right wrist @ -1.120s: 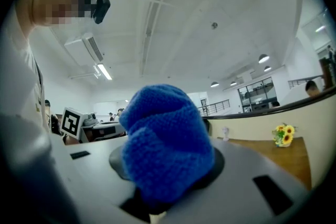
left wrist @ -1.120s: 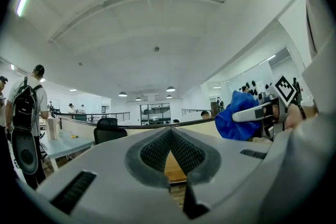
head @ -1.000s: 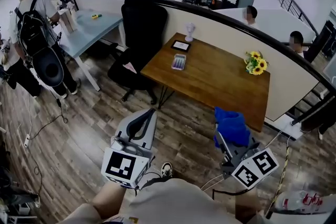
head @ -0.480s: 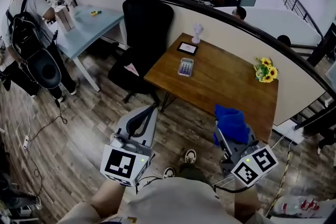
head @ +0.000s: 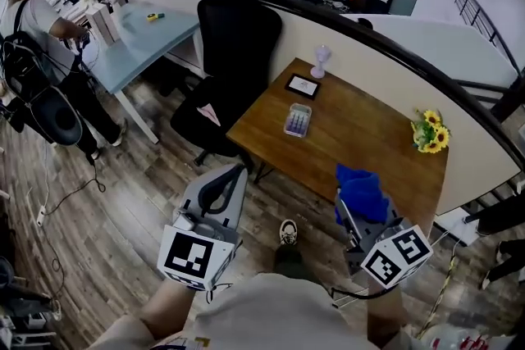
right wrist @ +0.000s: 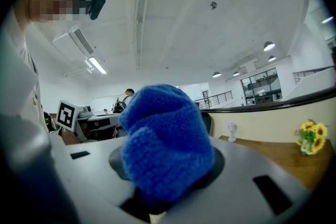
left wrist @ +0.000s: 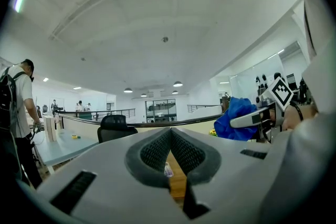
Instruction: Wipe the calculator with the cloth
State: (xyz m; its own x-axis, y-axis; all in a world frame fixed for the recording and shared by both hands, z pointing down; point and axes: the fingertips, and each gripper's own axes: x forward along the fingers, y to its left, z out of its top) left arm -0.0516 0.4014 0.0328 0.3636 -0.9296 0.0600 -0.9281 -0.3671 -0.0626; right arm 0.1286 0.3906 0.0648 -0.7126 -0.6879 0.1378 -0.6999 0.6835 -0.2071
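The calculator (head: 297,120) lies flat near the left end of the wooden table (head: 361,145), well ahead of both grippers. My left gripper (head: 238,170) is held low over the floor, its jaws shut with nothing in them. Between its pads (left wrist: 155,152) a sliver of the calculator (left wrist: 167,169) shows far off. My right gripper (head: 351,209) is shut on a bunched blue cloth (head: 360,193), short of the table's near edge. In the right gripper view the cloth (right wrist: 165,139) fills the space over the jaws and hides the fingertips.
A small framed tablet (head: 303,86) and a white lamp (head: 321,57) stand behind the calculator, sunflowers (head: 431,133) at the table's right end. A black office chair (head: 234,53) stands left of the table, beside a pale blue desk (head: 143,41). A person (head: 37,53) with a backpack stands far left.
The table and calculator have drawn closer and lower in the head view. Both grippers keep their pose, the cloth still held. A shoe now shows between them.
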